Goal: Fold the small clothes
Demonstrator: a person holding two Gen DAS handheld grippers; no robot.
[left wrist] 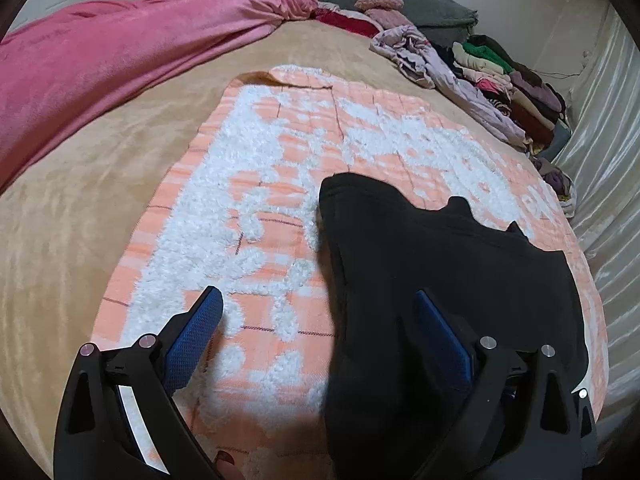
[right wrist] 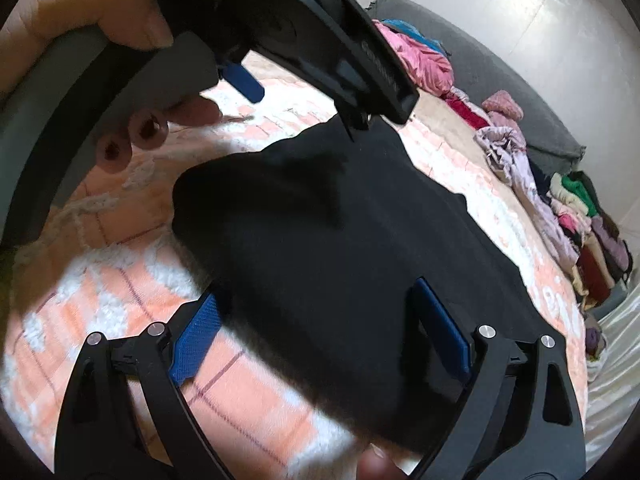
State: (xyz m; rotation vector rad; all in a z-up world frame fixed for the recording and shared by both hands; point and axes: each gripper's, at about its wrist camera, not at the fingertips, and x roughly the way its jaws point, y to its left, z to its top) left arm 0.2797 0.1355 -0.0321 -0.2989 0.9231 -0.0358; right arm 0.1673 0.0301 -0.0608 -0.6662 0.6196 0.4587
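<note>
Now: black garment (right wrist: pixel 320 248) flat on peach/white mat (left wrist: pixel 256 208), w/ both my grippers over it. L gripper (left wrist: pixel 320 320) wide open, empty; R gripper (right wrist: pixel 316 320) same. Next, I'd say: pinch near edge, both layers, lift low, fold across evenly w/o dragging.

Both grippers, left gripper (left wrist: pixel 320 312) and right gripper (right wrist: pixel 316 312), are black plastic frames with silver screws and textured blue pads (right wrist: pixel 196 340), plus dark polish on the person's fingernails (right wrist: pixel 112 152).
</note>
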